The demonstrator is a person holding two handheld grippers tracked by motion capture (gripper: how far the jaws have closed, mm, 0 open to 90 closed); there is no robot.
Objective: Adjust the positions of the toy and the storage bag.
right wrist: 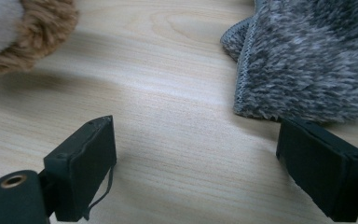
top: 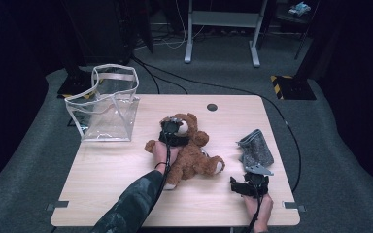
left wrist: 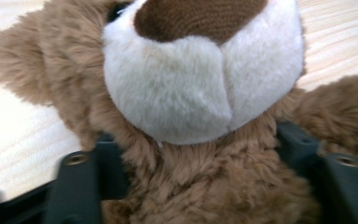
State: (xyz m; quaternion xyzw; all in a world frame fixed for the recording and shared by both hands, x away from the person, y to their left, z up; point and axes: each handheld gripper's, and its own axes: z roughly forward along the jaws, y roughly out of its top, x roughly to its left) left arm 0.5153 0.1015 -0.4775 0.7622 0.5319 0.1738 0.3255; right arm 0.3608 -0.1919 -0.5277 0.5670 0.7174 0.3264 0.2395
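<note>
The teddy bear (top: pixel 190 150) is seen lying on its back at the middle of the tabletop (top: pixel 102 179), and its neck is pinched from both sides by the left claw (left wrist: pixel 200 172). The right claw (right wrist: pixel 196 163) is held spread over bare wood (a grey fuzzy cloth (right wrist: pixel 307 56) lies just beyond one jaw).

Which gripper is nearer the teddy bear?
Left. The left gripper has its jaws around the teddy bear at the neck; the right gripper sits apart, beside the grey cloth.
</note>
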